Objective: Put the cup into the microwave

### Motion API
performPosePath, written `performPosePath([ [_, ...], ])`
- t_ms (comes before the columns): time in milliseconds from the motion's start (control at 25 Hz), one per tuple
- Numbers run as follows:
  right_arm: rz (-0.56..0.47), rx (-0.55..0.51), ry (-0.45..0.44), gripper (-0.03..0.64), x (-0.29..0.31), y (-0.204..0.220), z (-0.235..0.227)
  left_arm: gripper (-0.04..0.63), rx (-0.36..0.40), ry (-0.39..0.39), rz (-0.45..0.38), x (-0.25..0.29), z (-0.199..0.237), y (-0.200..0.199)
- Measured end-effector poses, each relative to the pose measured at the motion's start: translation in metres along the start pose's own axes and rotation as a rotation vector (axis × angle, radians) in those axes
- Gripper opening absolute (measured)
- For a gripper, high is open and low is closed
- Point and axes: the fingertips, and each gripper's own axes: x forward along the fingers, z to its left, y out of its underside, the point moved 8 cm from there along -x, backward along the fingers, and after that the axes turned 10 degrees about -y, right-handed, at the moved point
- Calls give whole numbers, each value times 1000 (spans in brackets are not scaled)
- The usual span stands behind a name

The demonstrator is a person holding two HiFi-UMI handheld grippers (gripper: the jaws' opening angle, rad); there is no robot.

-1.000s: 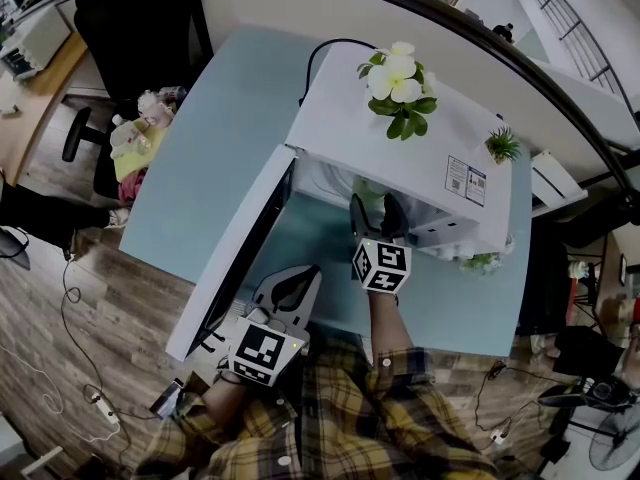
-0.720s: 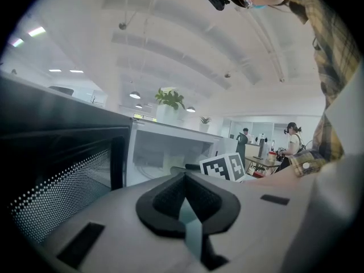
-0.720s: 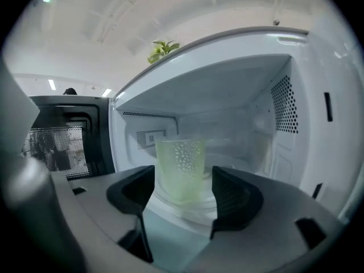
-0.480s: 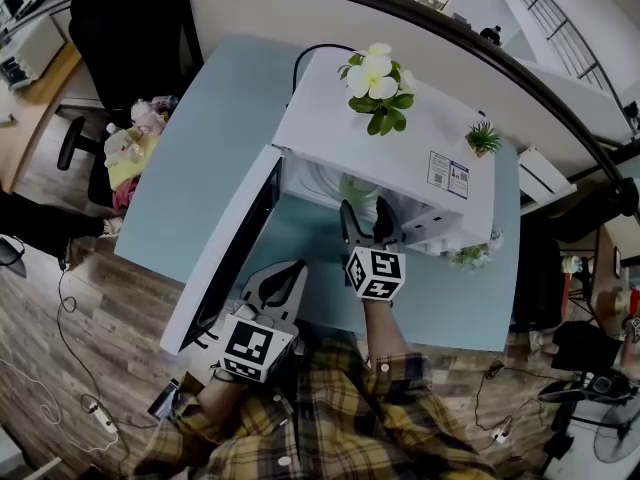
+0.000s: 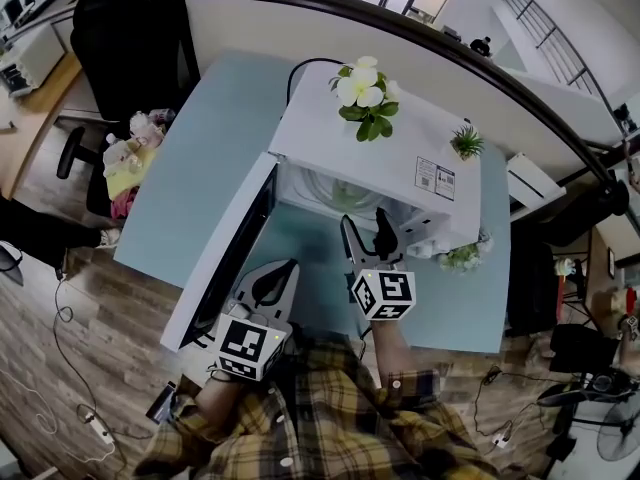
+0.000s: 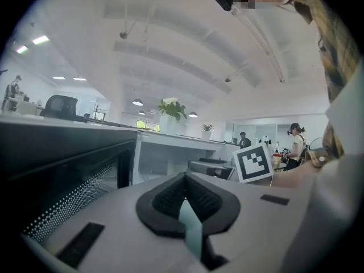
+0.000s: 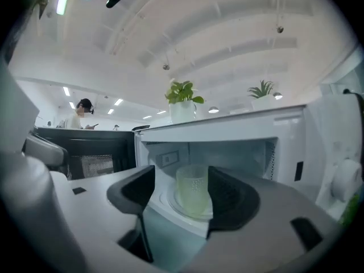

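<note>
Though faint from overhead, the cup (image 7: 192, 191) shows clearly past the wide-open right tool (image 7: 181, 182).

The pale blue desk (image 5: 190, 168) carried a white microwave (image 5: 370, 158) on its right half, near the far edge, with the door (image 5: 225, 258) swung open toward the near edge. A small green plant (image 5: 462, 258) sat just beside the microwave's right front corner, and a black cable (image 5: 300, 73) ran behind it at the far edge.

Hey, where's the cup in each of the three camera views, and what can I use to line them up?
Head view: the cup is a pale green shape inside the open microwave, just above centre.
Left gripper view: the cup cannot be made out.
Right gripper view: the cup stands upright inside the cavity, just below centre.
Shared landmark: the potted plant on top of the microwave.
</note>
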Motion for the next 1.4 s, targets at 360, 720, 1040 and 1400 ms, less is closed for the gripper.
performPosePath([
  [360, 42, -109, -76, 219, -27, -29, 31, -8, 5, 3, 0, -10, 3, -1],
  [720, 36, -173, -111, 116, -63, -42, 55, -8, 18, 29, 8, -14, 1, 3],
  [1040, 24, -89, -113, 20, -89, -42, 55, -8, 23, 33, 13, -13, -3, 4],
  [1400, 28, -20, -108, 3, -103, -36, 51, -8, 24, 21, 35, -13, -3, 10],
])
